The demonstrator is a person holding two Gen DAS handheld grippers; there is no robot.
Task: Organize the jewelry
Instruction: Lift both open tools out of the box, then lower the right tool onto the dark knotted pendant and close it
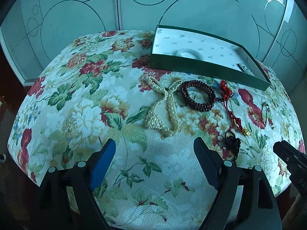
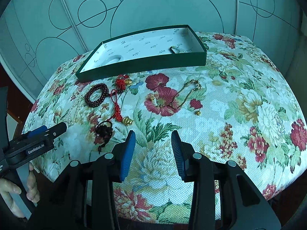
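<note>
Nearest the lens, at the bottom of each view: left gripper (image 1: 154, 147) spread wide and empty, right gripper (image 2: 153, 140) parted more narrowly, also gripping nothing. Beneath both, a floral cushion (image 1: 80, 88) filling most of either frame. Toward the top, a green tray (image 2: 145, 65) with a white lining, already holding a pale bangle (image 2: 114, 59) at its left end and a small beaded piece (image 2: 174, 49) near its right. Still loose on the fabric, centre of the left view: a tangled pearl necklace (image 1: 163, 107), just beside it a dark red bead bracelet (image 1: 198, 95), then a red knotted cord (image 1: 226, 94), a black cord charm (image 1: 231, 143) closest to the left fingers. In the right view, mid-frame, a thin gold chain (image 2: 180, 95). Probably best: one piece at a time, jaws lowered straight over the bulk of the beads, squeezed gently to avoid snagging the weave, lifted clear of the tray wall before release.
</note>
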